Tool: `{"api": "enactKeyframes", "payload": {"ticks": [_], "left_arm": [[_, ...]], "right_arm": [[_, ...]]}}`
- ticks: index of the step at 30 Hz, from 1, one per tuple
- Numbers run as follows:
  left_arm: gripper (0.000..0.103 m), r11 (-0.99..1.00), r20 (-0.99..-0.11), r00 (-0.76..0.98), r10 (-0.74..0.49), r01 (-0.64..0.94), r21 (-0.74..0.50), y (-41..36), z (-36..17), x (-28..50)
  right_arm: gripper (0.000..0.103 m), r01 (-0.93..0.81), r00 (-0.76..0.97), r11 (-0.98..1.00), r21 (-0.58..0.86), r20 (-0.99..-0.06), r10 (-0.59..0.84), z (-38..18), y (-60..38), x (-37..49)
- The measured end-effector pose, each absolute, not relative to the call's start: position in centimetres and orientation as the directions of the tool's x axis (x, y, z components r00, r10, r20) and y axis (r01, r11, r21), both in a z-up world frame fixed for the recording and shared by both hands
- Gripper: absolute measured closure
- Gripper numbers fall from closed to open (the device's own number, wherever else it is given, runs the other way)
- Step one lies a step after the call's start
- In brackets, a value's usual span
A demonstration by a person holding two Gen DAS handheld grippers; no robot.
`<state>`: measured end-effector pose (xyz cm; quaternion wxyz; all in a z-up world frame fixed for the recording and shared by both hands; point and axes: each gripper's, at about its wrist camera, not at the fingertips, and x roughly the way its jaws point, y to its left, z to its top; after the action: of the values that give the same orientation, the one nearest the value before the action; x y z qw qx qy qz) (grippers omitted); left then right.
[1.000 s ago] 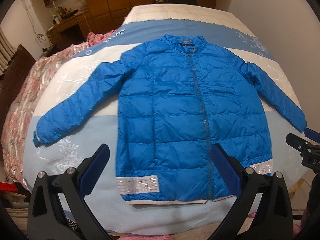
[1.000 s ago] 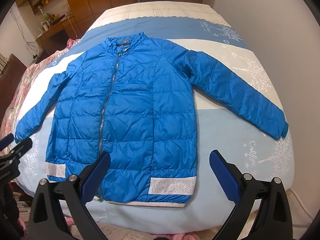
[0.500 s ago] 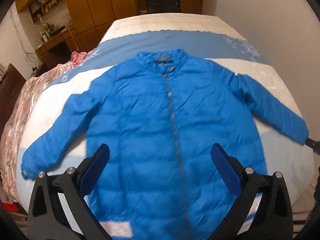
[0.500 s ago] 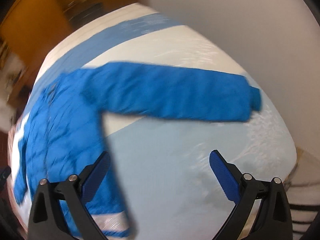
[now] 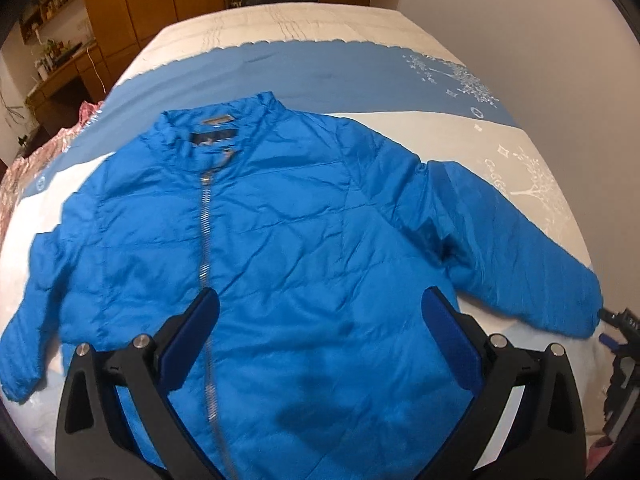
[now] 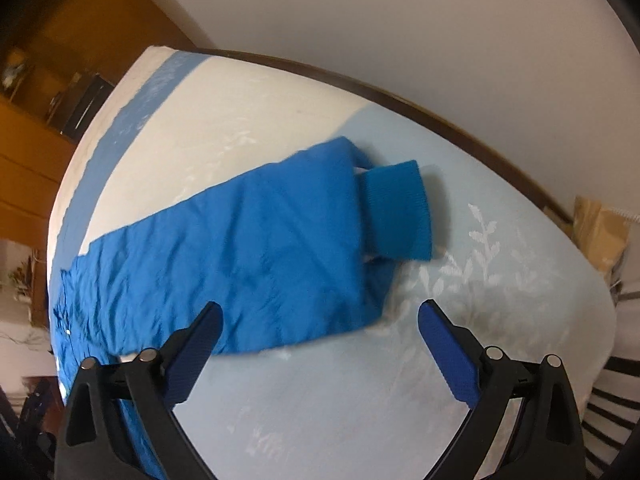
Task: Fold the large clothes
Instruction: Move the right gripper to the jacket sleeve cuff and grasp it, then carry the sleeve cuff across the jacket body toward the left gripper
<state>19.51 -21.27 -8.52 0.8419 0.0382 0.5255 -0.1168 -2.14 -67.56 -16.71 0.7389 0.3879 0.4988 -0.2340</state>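
Holding both tools low over the bed, we see the left gripper (image 5: 320,316) with its blue-padded fingers (image 5: 192,336) spread wide and gripping nothing, poised above the chest of the blue puffer jacket (image 5: 280,240). Our right gripper (image 6: 320,328) is likewise spread wide and empty, hovering just short of the jacket's right sleeve (image 6: 248,256), whose ribbed knit cuff (image 6: 396,212) pokes out of the quilted end. The jacket lies flat and face up on the bed (image 5: 520,152), zipped along the zipper (image 5: 205,248), with both sleeves stretched outward and the collar (image 5: 216,128) pointing away from us. Beyond it the bedspread runs in pale blue, white and deeper blue bands, and farther back stand wooden wardrobes (image 5: 160,8) beside a plain wall (image 6: 400,20).
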Motion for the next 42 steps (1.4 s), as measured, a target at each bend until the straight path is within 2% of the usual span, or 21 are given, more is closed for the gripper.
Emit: {"api": "enactKeyframes", "payload": {"ticks": [4,6,7,8,9,10,11,12,15,20,27,34,38,42], "left_arm": [[0.004,0.975,-0.903,0.404,-0.149,0.213,-0.066,-22.4,-9.7,21.3],[0.004,0.976,-0.905,0.399,-0.148,0.205,-0.069,-22.7,-10.1,22.0],[0.004,0.977,-0.906,0.398,-0.146,0.202,-0.069,-22.8,-10.3,22.3],[0.004,0.977,-0.906,0.397,-0.145,0.2,-0.069,-22.9,-10.6,22.6],[0.004,0.978,-0.907,0.396,-0.14,0.197,-0.065,-23.0,-10.8,22.9],[0.004,0.98,-0.909,0.394,-0.134,0.192,-0.061,-23.0,-11.1,23.2],[0.004,0.981,-0.911,0.391,-0.131,0.187,-0.061,-22.9,-11.3,23.4],[0.004,0.981,-0.913,0.387,-0.13,0.183,-0.062,-22.8,-11.5,23.5],[0.004,0.984,-0.921,0.372,-0.112,0.171,-0.051,-22.2,-12.5,24.1],[0.004,0.987,-0.925,0.367,-0.1,0.157,-0.044,-20.8,-13.0,24.3],[0.004,0.99,-0.925,0.367,-0.093,0.134,-0.047,-18.4,-13.0,24.5],[0.004,0.991,-0.921,0.374,-0.105,0.114,-0.067,-16.7,-12.7,24.7],[0.004,0.99,-0.917,0.379,-0.127,0.109,-0.093,-16.0,-12.2,25.0],[0.004,0.987,-0.916,0.372,-0.152,0.102,-0.122,-15.9,-12.3,25.4]], "right_arm": [[0.014,0.725,0.415,0.561,0.4,-0.903,0.107,-18.4,-68.9,-1.6],[0.024,0.721,0.428,0.544,0.43,-0.893,0.138,-19.1,-69.3,-1.3],[0.025,0.721,0.433,0.542,0.431,-0.892,0.133,-19.3,-69.5,-1.2],[0.031,0.72,0.435,0.546,0.428,-0.892,0.126,-19.3,-69.5,-1.1],[0.043,0.722,0.431,0.551,0.417,-0.895,0.114,-19.3,-69.6,-1.0],[0.05,0.726,0.429,0.551,0.411,-0.897,0.104,-19.3,-69.8,-1.0],[0.064,0.726,0.435,0.545,0.419,-0.894,0.107,-19.2,-69.9,-1.0],[0.072,0.721,0.457,0.528,0.449,-0.881,0.126,-19.3,-70.3,-1.2],[0.081,0.708,0.496,0.512,0.487,-0.858,0.132,-18.6,-70.4,-1.4],[0.086,0.614,0.602,0.588,0.526,-0.794,0.083,-13.7,-68.0,-0.3],[0.087,0.359,0.655,0.793,0.493,-0.738,0.162,-7.5,-59.7,7.7],[0.087,0.199,0.584,0.895,0.399,-0.782,0.218,-7.5,-50.6,14.7],[0.087,0.138,0.524,0.939,0.314,-0.828,0.199,-9.4,-46.2,17.7],[0.083,0.086,0.459,0.95,0.3,-0.858,0.229,-11.8,-43.4,19.4]]}}
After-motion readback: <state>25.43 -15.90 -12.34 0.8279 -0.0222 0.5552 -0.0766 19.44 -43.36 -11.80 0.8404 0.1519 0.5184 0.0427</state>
